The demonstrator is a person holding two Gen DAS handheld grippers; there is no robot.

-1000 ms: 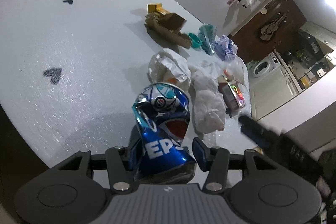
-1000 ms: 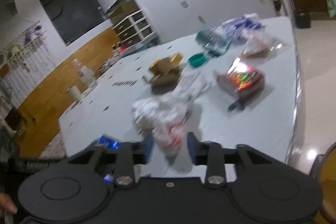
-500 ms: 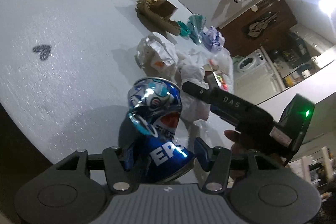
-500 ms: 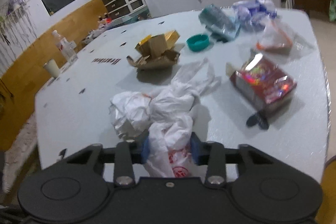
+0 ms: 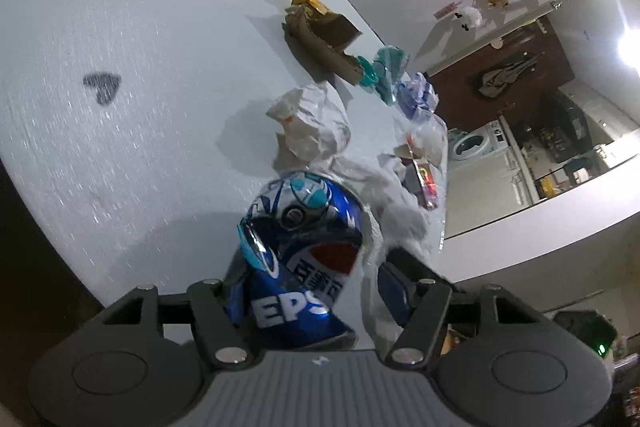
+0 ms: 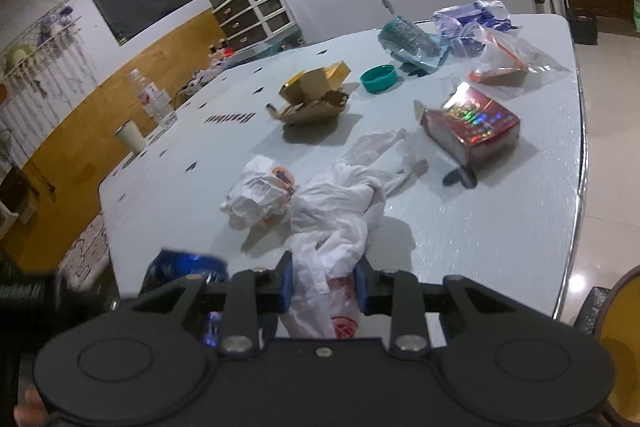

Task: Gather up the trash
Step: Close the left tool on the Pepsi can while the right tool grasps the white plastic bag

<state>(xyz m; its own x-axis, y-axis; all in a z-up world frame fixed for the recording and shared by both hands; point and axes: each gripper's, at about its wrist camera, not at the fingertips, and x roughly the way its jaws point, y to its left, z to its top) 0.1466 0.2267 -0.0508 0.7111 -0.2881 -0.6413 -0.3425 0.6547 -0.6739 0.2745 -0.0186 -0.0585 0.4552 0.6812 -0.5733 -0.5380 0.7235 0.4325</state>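
Mostly white and blue, with a few loud bits

The counter (image 6: pixel 500 235) is pale grey-white, dotted with small dark hearts. The crushed can (image 5: pixel 298 251) is shiny blue with a red-white-blue logo and white letters. White plastic bag (image 6: pixel 336 211) with red print, holographic red box (image 6: pixel 472 125), teal lid (image 6: pixel 378 78), brown cardboard (image 6: pixel 308 99) with a gold bit.

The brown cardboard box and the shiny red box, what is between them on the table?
Mostly bare pale table, seen in the right wrist view. The torn brown cardboard box and shiny red box sit apart; the white plastic bag's tip reaches toward the gap.
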